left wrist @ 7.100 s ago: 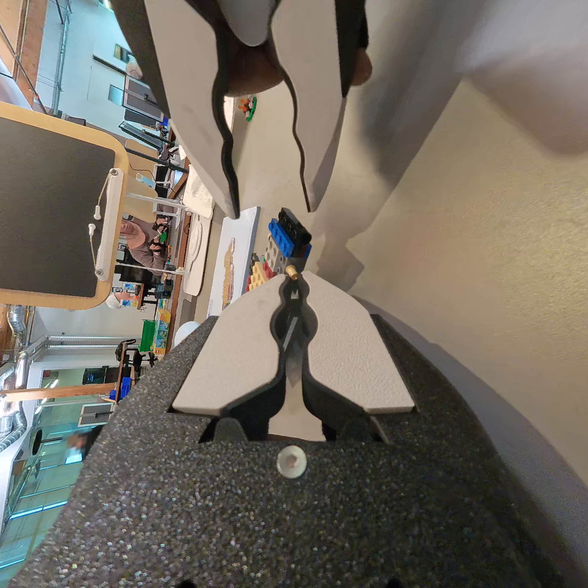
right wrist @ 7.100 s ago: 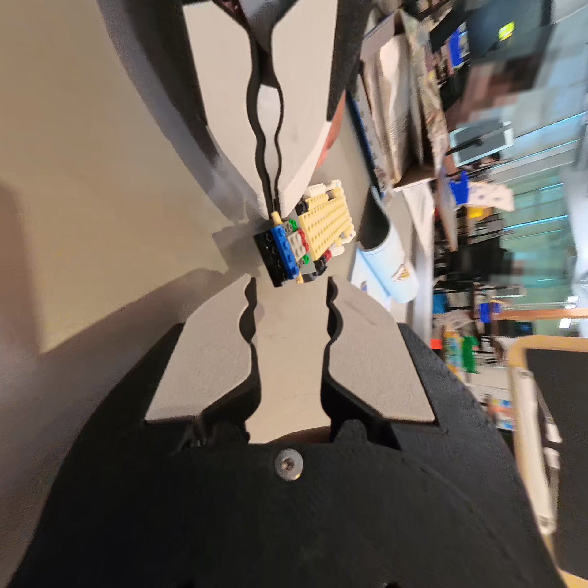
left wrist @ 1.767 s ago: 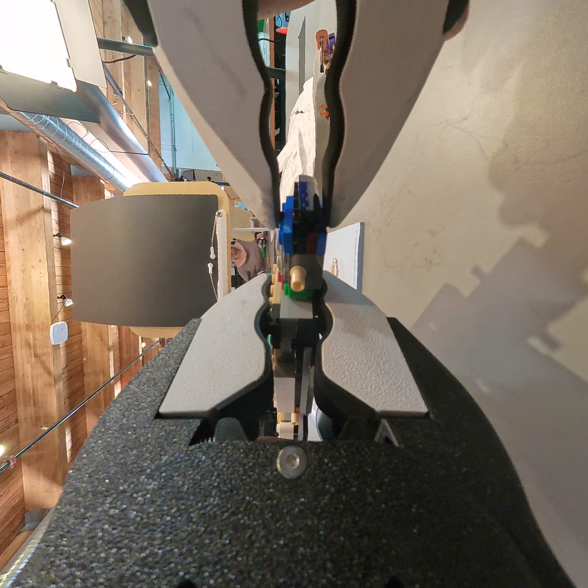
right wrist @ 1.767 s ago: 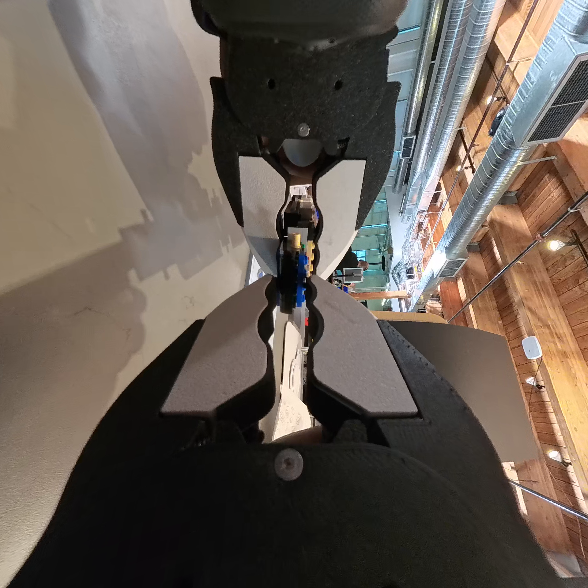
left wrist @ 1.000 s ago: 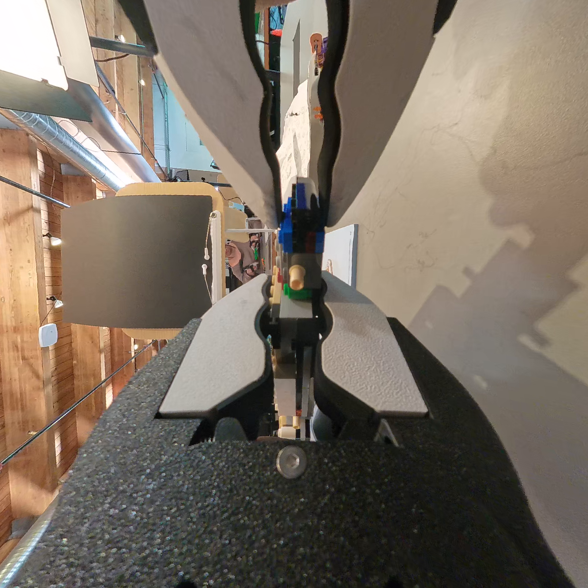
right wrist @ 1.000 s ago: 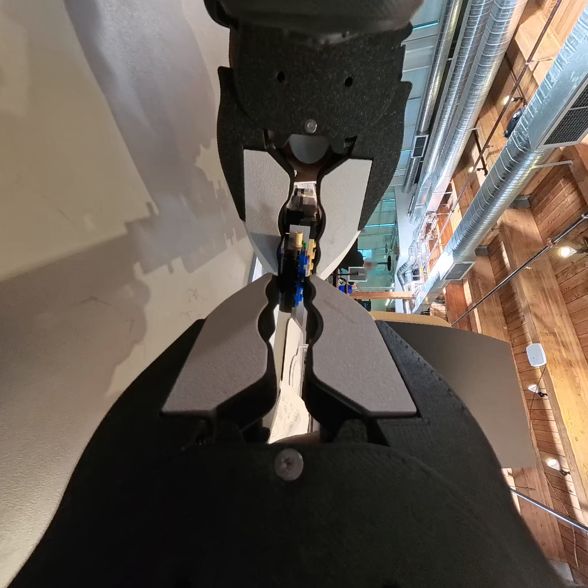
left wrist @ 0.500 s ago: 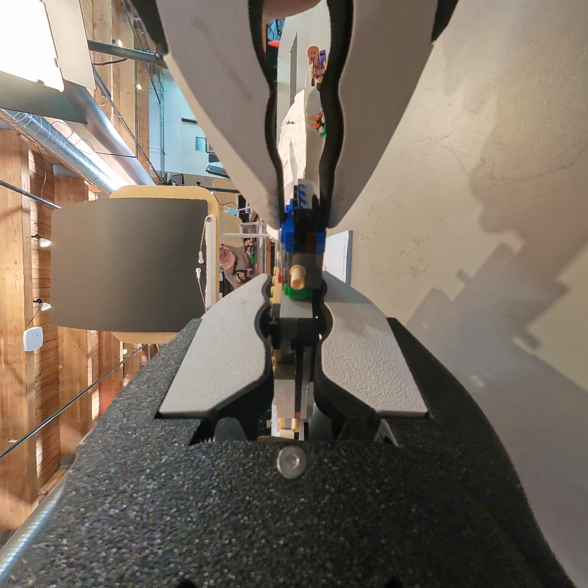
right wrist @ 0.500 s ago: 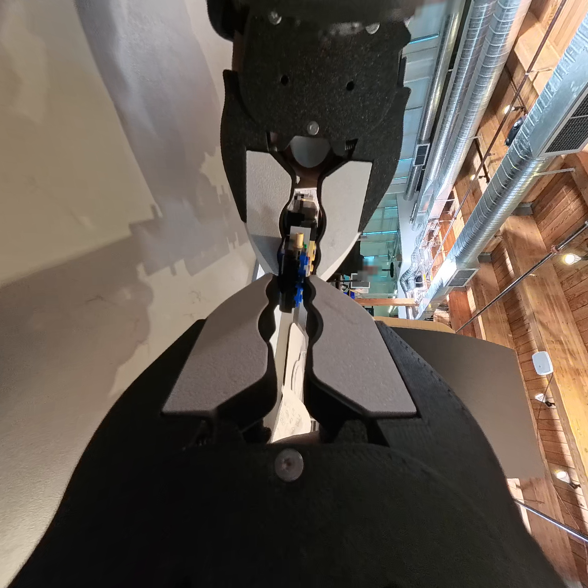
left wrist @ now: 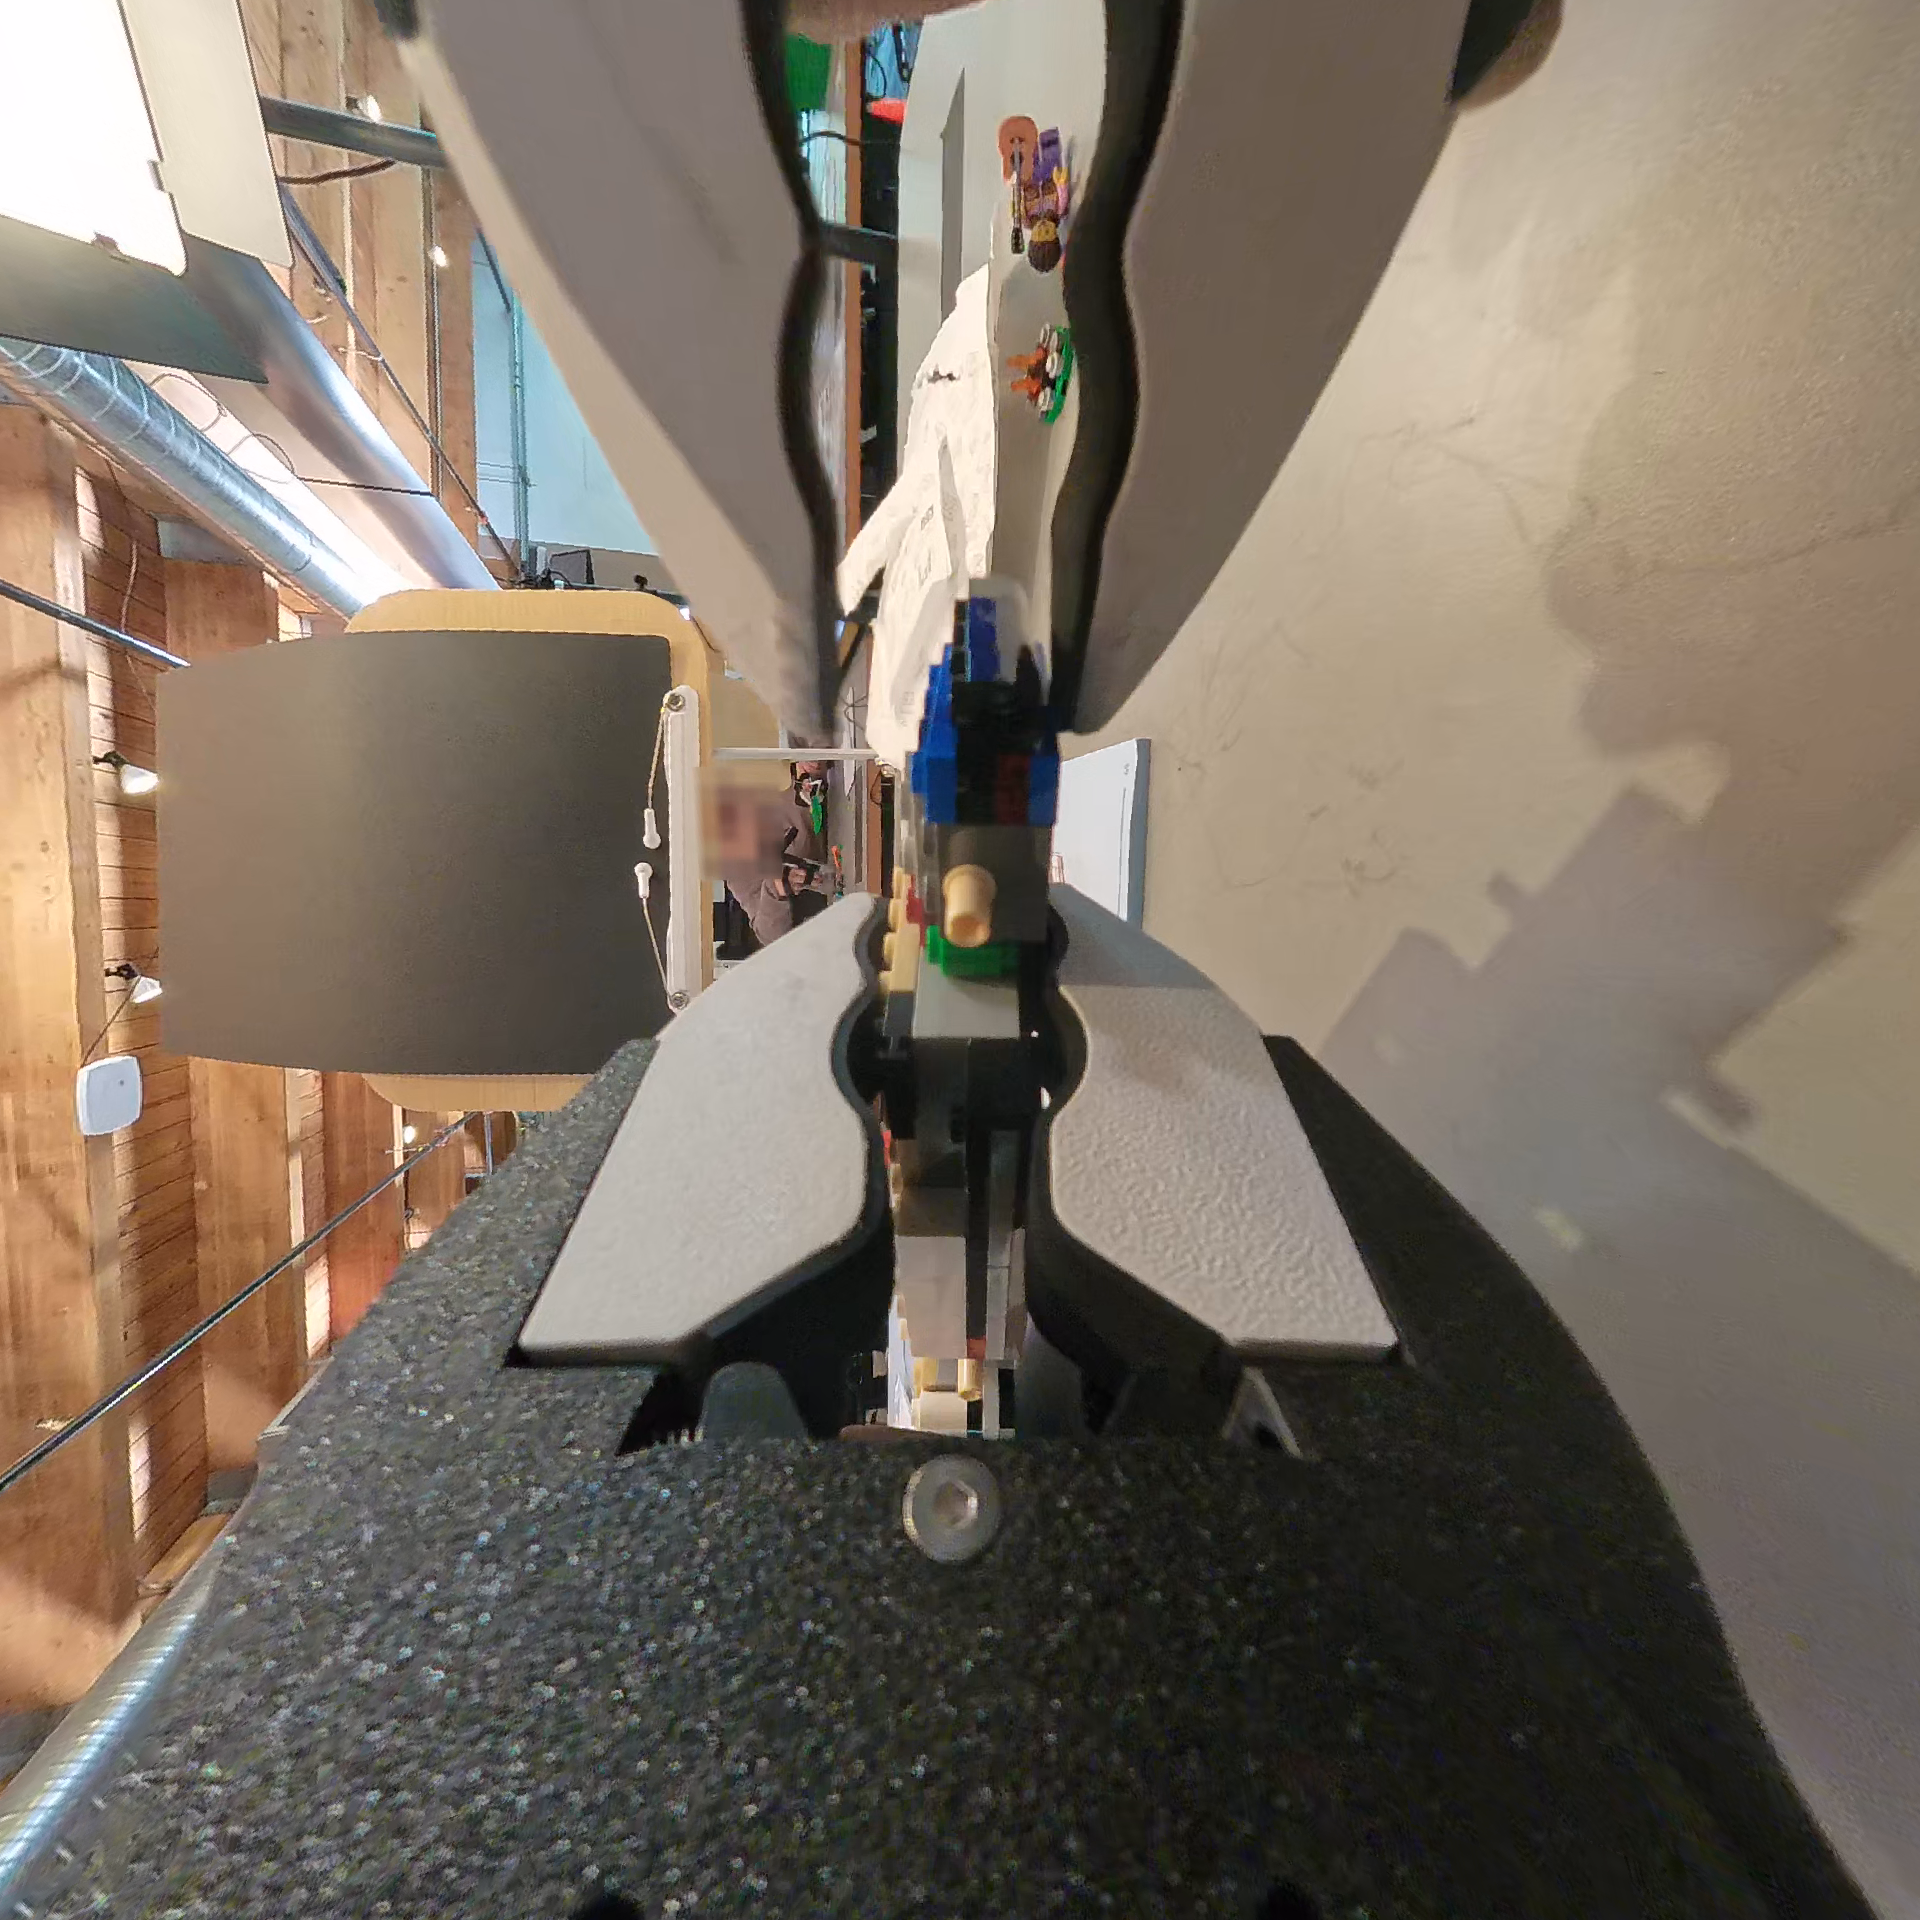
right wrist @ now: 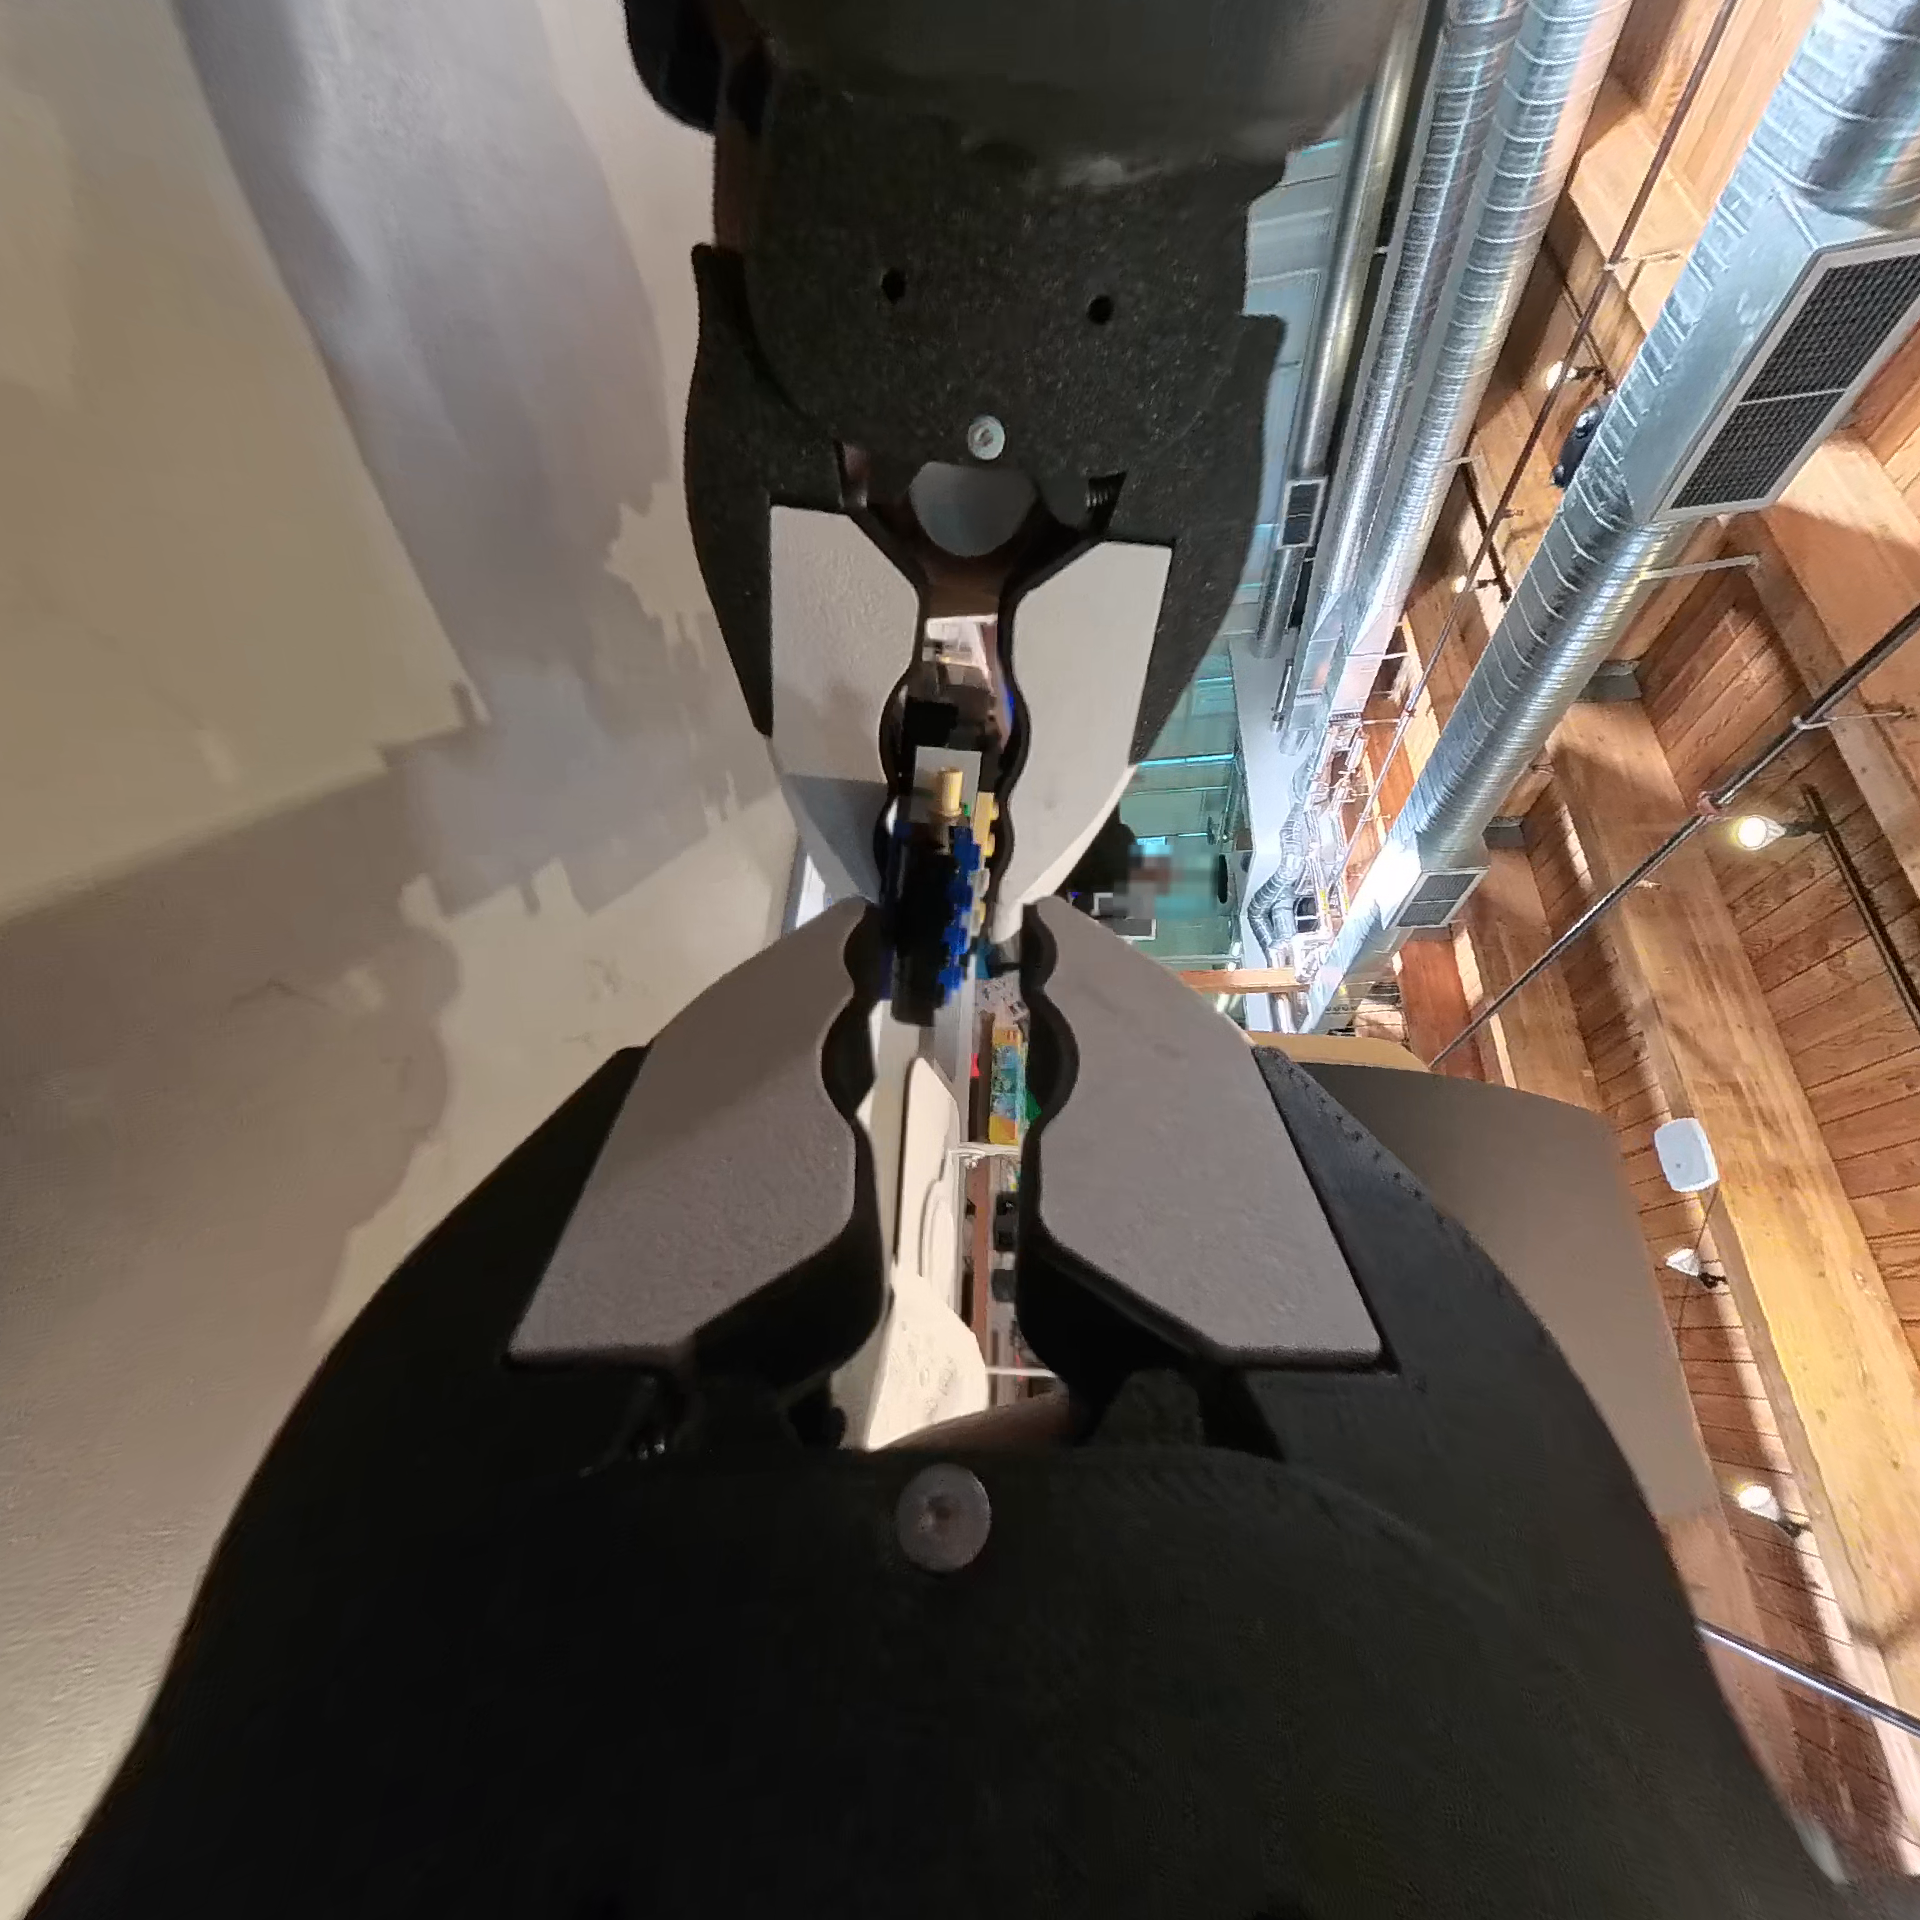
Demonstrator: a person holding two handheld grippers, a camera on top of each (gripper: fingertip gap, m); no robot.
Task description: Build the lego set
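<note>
Desk, pale and bare across a wide stretch, fills one whole side of both views, with stepped shadows thrown over it. Above that surface the two grippers face each other nose to nose, and between them hangs the brick model, a block-built piece in blue, black, grey, green and tan, clear of the desk. The left gripper has its fingers clenched on the grey and black end of the model, pads tight against both sides. The right gripper stands released: one finger lies against the blue and black end, the other finger apart from it with daylight showing between. A tan peg sticks out of the model's grey brick, just above a green piece.
</note>
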